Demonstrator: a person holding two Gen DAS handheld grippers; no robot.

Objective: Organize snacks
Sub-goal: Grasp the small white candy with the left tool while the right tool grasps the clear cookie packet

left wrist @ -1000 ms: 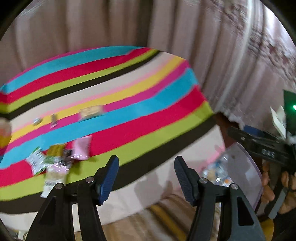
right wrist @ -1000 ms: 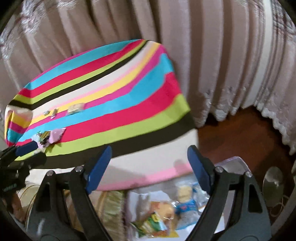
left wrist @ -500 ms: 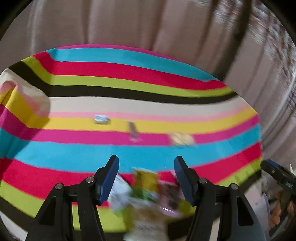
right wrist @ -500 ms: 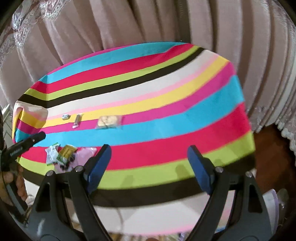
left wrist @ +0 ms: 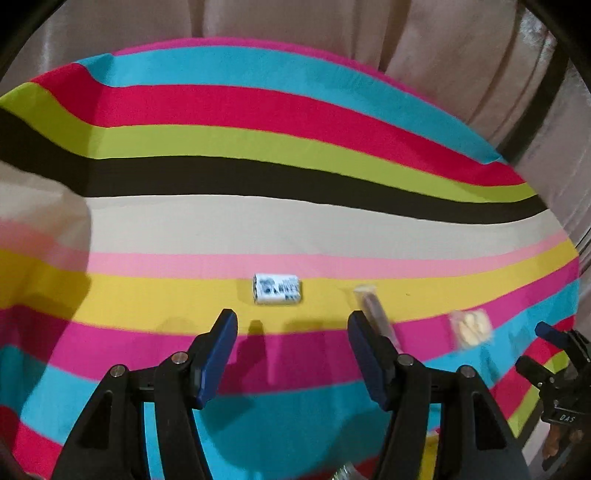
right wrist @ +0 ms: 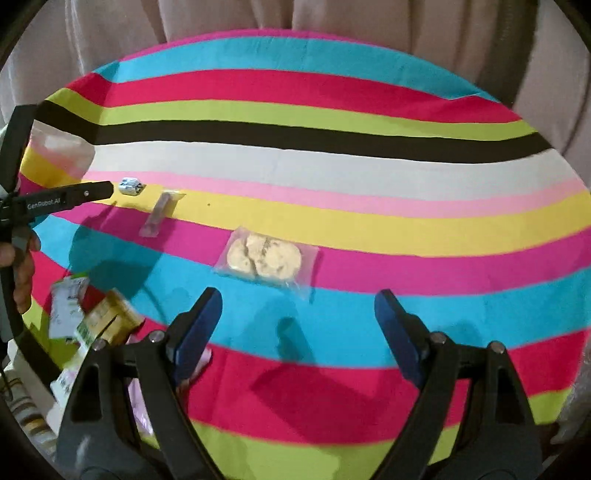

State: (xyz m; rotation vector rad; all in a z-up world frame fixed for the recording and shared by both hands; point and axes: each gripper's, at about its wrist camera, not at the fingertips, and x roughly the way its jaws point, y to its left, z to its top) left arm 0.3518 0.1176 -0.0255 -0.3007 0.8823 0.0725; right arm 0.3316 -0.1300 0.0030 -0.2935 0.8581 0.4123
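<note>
1. The left gripper (left wrist: 291, 328) hangs over the striped cloth (left wrist: 295, 229) with its jaws spread wide and nothing between them; its shadow falls on the magenta band just below.
2. The right gripper (right wrist: 297, 314) is likewise wide apart and empty, low over the blue band.
3. At the near left edge, seen from the right wrist, a heap of packets (right wrist: 92, 317) lies beside the right gripper's left finger: a white one, a gold-green one and a pink one partly hidden under the finger.
4. Just ahead of the right gripper a clear cookie bag (right wrist: 266, 258) lies flat across the magenta and blue bands; in the left view it sits off to the right, blurred.
5. Farther left, a slim clear stick pack (right wrist: 160, 214) lies at a slant from yellow into magenta; in the left view it touches the tip of the left gripper's right finger.
6. A small white packet (left wrist: 277, 289) rests on the yellow band, just ahead of the left gripper's open gap.
7. Beyond the cloth hang pale curtains (right wrist: 369, 18).
</note>
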